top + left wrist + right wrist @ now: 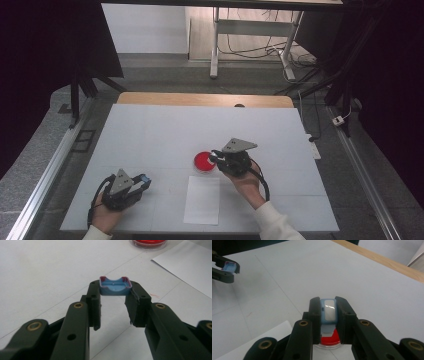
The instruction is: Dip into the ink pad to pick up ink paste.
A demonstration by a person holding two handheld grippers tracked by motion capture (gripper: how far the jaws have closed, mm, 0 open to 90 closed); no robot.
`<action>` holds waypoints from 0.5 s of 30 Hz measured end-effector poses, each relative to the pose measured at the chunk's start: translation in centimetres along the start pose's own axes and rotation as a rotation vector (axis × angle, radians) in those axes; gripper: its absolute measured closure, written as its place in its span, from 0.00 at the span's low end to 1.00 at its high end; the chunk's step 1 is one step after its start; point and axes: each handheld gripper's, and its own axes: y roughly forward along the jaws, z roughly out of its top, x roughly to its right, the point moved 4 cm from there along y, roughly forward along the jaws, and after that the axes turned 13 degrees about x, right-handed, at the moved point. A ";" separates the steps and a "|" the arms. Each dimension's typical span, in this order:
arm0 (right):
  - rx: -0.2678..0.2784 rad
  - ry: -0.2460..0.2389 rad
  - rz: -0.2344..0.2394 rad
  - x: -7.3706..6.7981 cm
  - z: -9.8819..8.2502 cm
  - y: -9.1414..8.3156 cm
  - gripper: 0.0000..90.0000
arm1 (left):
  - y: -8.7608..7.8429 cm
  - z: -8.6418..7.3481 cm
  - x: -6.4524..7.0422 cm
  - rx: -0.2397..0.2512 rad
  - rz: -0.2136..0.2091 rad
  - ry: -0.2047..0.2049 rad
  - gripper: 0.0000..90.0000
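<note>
High view gives us the white tabletop (150,135), a paper sheet (202,199) at its near edge and a red ink dish (204,161) just beyond. Our right claw (216,157) grips a blue stamp (329,310) over that dish; inking looks underway, printing remains. Our left claw (145,181), near the near-left corner, pinches the stamp's cap (115,286).

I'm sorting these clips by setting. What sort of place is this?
Probably a lab or recording workspace, not a home: a white-covered wooden table boxed in by aluminium rails and black curtains, loose cables on the floor behind, and a round clear dish of red ink beside a white paper sheet.
</note>
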 end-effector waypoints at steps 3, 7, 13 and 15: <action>0.006 -0.006 0.000 -0.2 0.1 -0.3 0.83 | 0.0 0.0 0.0 -0.001 0.003 0.001 0.73; 0.014 -0.010 0.010 -0.4 0.2 -0.5 0.83 | 0.0 0.0 0.0 0.000 0.004 0.000 0.73; 0.027 0.003 0.019 -0.7 0.4 -1.2 0.83 | 0.1 0.0 -0.1 0.000 0.003 0.000 0.73; 0.028 -0.003 0.021 -0.7 0.4 -1.3 0.83 | 0.0 0.0 -0.1 0.002 0.003 0.000 0.73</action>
